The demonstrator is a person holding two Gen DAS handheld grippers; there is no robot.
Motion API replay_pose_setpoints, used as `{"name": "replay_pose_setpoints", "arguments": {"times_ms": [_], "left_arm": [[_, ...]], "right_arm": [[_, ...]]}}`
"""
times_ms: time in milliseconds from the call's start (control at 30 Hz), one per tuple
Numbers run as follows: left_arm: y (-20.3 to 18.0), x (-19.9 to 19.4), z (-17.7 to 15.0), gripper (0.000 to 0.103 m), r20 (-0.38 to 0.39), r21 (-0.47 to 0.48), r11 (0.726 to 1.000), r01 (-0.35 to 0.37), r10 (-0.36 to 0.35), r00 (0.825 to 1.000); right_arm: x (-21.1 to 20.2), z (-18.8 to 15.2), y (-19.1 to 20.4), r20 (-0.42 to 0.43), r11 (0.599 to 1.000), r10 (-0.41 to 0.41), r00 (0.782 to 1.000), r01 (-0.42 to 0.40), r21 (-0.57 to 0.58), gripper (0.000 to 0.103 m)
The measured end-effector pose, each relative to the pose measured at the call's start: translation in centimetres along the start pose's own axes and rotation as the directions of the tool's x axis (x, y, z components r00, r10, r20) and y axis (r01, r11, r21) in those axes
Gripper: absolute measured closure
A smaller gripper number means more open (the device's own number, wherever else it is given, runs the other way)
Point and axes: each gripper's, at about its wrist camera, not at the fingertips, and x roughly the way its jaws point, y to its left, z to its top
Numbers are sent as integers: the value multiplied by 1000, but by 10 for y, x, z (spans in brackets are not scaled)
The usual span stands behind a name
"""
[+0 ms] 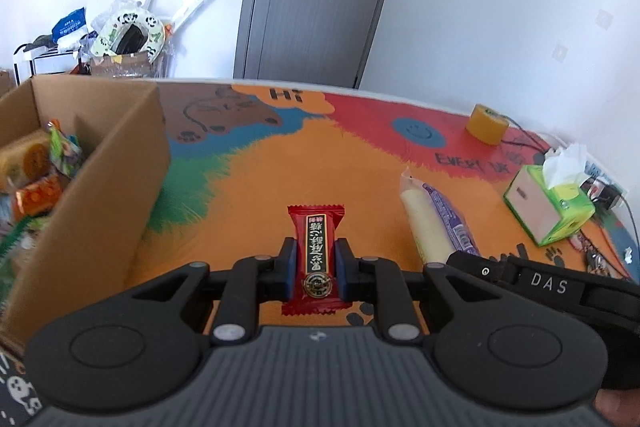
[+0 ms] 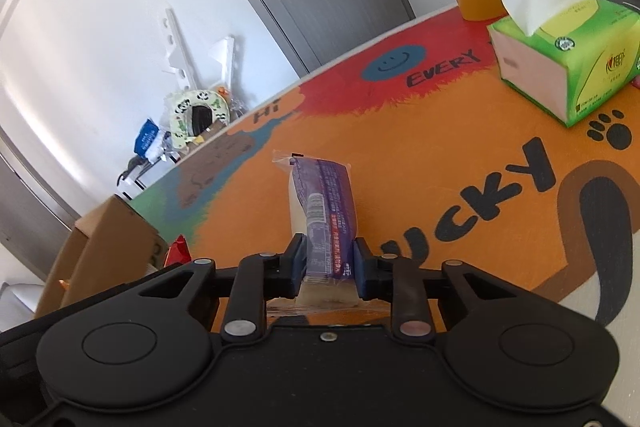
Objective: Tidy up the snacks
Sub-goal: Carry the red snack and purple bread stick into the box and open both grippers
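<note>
your left tongs pinch the light, crinkly red foil-wrapped candy bar mid-body; your right tongs clamp the soft purple-and-clear plastic-wrapped pastry stick near its end.

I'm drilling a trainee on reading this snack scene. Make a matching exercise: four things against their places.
Things:
1 red snack packet
2 purple-and-white snack pack
3 tissue box
4 yellow tape roll

Places:
A between the right gripper's pads
B far edge of the table mat
C between the left gripper's pads
D on the mat, tissue sticking out

Pairs: 1-C, 2-A, 3-D, 4-B
</note>
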Motion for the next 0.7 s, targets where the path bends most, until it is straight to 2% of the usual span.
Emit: {"name": "replay_pose_setpoints", "arguments": {"times_ms": [333, 700], "left_arm": [[14, -34, 7, 84, 66, -17, 1000, 5, -3, 998], [46, -73, 19, 84, 136, -38, 999, -25, 30, 990]], "right_arm": [[-23, -2, 17, 46, 998, 69, 997, -69, -2, 79], [-33, 0, 64, 72, 990, 130, 989, -126, -61, 79]]}}
